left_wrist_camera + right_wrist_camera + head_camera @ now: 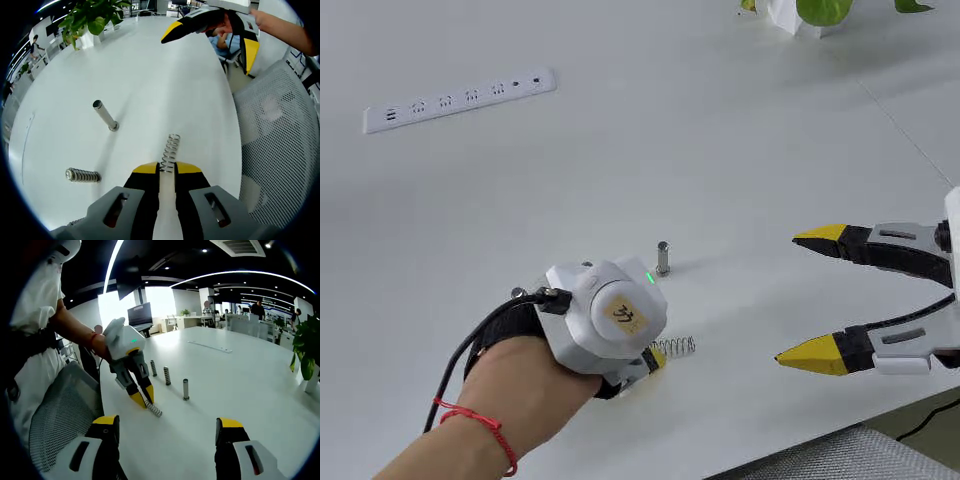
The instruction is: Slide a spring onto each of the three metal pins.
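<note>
My left gripper (653, 357) (167, 168) is shut on one end of a small steel spring (677, 347) (170, 150), which sticks out ahead of the jaws low over the white table. A bare upright metal pin (663, 258) (105, 115) (185, 389) stands just beyond it. Two more pins (167, 375) (153, 368) wear springs, and one of them (82, 175) lies to the left in the left gripper view. My right gripper (810, 295) (167, 426) hangs open off to the right, holding nothing.
A white power strip (460, 98) lies at the far left of the table (720, 130). A potted plant (810, 12) stands at the far edge. A grey mesh chair (850, 455) (275, 150) sits by the near table edge.
</note>
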{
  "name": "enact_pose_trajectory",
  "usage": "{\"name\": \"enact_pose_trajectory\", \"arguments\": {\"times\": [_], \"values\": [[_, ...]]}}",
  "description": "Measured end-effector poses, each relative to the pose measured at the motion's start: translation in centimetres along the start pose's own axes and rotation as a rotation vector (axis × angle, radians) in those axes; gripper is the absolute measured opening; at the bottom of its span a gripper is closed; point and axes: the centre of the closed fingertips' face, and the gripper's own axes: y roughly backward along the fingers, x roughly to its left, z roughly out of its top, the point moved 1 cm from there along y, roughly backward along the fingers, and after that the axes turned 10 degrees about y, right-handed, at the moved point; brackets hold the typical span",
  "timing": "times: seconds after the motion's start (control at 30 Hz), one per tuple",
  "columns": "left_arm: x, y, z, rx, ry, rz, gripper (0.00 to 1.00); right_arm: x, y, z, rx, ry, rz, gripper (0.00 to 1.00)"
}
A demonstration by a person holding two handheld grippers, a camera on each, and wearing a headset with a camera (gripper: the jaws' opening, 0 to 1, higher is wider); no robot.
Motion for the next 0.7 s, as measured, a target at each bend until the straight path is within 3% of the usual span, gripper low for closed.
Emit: {"name": "enact_pose_trajectory", "arguments": {"times": [0.3,0.53,0.7], "values": [[-0.25,0.41,-0.24,0.017,-0.031,0.003,0.07,0.31,-0.46,0.19,-0.004,0.002,0.009,0.78],[-0.14,0.49,0.06,-0.004,-0.025,0.003,0.07,0.08,-0.24,0.20,-0.001,0.002,0.003,0.78],[-0.25,1.19,0.70,-0.044,-0.007,0.000,0.07,0.13,-0.21,0.55,-0.003,0.006,0.005,0.77]]}}
